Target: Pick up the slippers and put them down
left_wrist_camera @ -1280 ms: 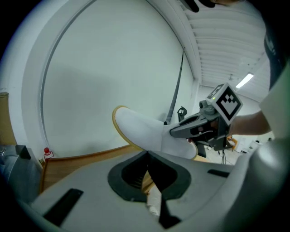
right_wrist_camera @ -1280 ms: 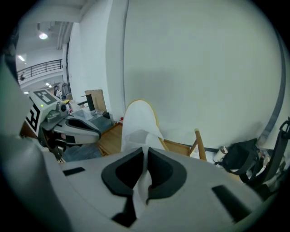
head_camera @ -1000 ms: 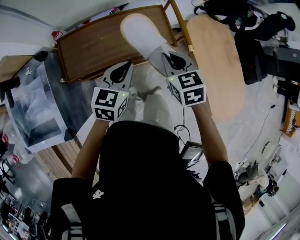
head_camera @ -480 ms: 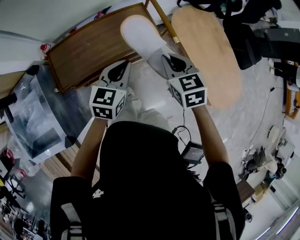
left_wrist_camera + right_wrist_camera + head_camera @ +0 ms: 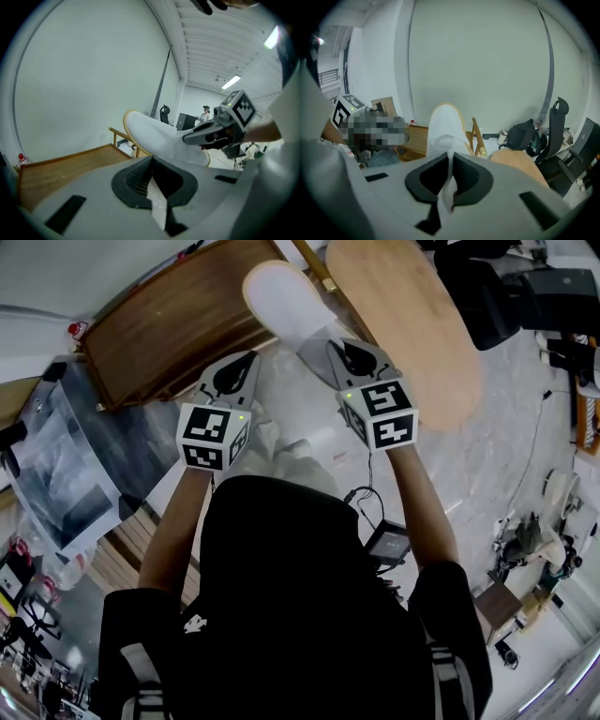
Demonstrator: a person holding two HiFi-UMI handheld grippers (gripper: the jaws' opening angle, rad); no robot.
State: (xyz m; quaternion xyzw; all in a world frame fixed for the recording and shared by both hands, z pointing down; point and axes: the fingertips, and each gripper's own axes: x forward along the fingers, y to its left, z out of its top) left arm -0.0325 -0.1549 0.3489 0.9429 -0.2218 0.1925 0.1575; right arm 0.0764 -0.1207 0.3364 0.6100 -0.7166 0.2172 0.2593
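Observation:
A white slipper [image 5: 281, 301] sticks out forward from my right gripper [image 5: 323, 345], whose jaws are shut on its heel end. The right gripper view shows that slipper [image 5: 445, 126] rising past the closed pads. My left gripper [image 5: 251, 360] is held beside it to the left, jaws shut on a thin white edge [image 5: 158, 206]. That edge seems to belong to a second white slipper [image 5: 272, 442] hanging under the gripper, mostly hidden. From the left gripper view the first slipper [image 5: 154, 136] and the right gripper [image 5: 211, 133] show in the air ahead.
A low wooden bench [image 5: 169, 324] lies ahead on the left. An oval light-wood tabletop [image 5: 403, 324] lies ahead on the right. A clear plastic bin [image 5: 66, 456] stands at the left. Black chairs and a bag [image 5: 506, 287] crowd the upper right. Cables run over the floor.
Both grippers have travelled across the room with their grips unchanged. In the head view the bench has slid left and the oval top has drifted up and left.

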